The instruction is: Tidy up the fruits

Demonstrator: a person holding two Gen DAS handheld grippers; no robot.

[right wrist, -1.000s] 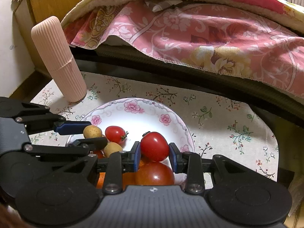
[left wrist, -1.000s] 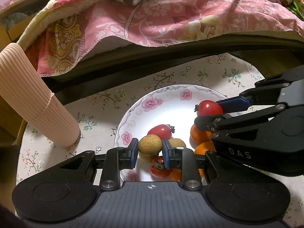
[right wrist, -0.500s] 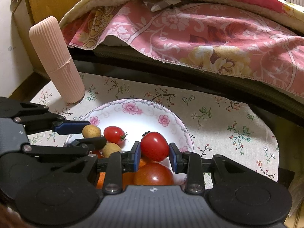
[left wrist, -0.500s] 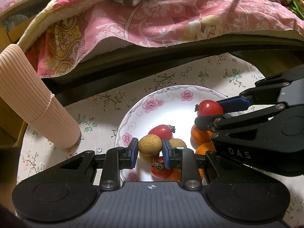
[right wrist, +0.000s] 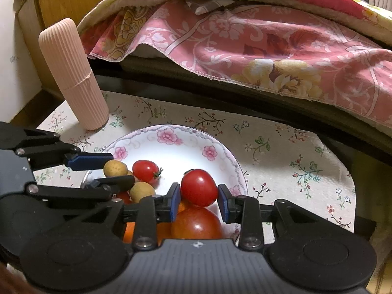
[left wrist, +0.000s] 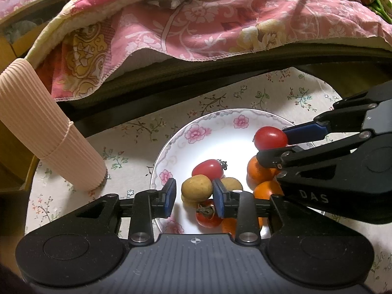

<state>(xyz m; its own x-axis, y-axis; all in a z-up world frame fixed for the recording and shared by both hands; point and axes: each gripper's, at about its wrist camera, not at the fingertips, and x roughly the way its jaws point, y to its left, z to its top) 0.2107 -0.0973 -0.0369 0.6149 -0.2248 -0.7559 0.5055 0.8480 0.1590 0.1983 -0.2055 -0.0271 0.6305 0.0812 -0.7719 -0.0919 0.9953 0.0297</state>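
- Left gripper (left wrist: 194,193) — its blue pads stand a touch wider than half a second ago. A thin gap now shows between the left pad and the tan fruit (left wrist: 196,188); the right pad looks to be just touching it.
- So the jaws are narrow but no longer pinching from both sides. The tan fruit seems to sit on another tan fruit and a stemmed tomato below it, low over the near part of the plate (left wrist: 215,142).
- Judgement: this reads as a release just begun, the tan fruit being set down among its kind.
- Right gripper (right wrist: 199,196) — closed on a cherry tomato (right wrist: 199,187), both pads against its sides. Its spacing has barely changed, if at all.
- The held tomato hangs just above a large tomato (right wrist: 196,223) at the plate's near right; whether they touch I cannot tell.
- Both tools have kept nearly the same place over the plate; only the left jaw gap has moved.
- On the plate: a loose cherry tomato (left wrist: 208,169) at centre and oranges (left wrist: 257,171) under the right gripper's fingers.
- Outward — a floral tablecloth (left wrist: 134,134), a ribbed pink cylinder (left wrist: 49,134) standing well left of the plate, and a pink quilt (left wrist: 220,24) draped behind.
- For the task: one fruit is about placed, and the tomato is not yet let go.
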